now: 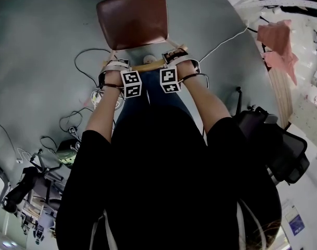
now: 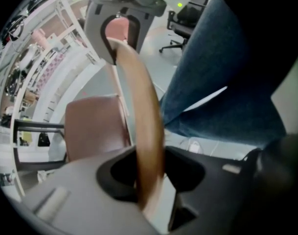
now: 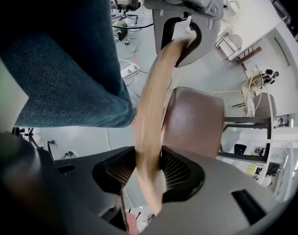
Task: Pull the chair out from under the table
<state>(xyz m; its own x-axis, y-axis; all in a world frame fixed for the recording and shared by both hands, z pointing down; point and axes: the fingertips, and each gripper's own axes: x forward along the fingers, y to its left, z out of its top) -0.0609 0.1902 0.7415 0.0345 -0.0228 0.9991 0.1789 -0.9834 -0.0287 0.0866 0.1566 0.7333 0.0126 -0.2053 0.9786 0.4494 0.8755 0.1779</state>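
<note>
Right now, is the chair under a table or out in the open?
Out: the chair shows its whole brown seat over grey floor, no tabletop above it.

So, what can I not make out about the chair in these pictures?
1. Legs: head view, hidden under the seat.
2. Rail: head view, mostly covered by the left tongs and the right tongs, which are shut on it.
3. Floor at the feet: head view, hidden by the person's body.
4. Table: I cannot identify it in any view.
</note>
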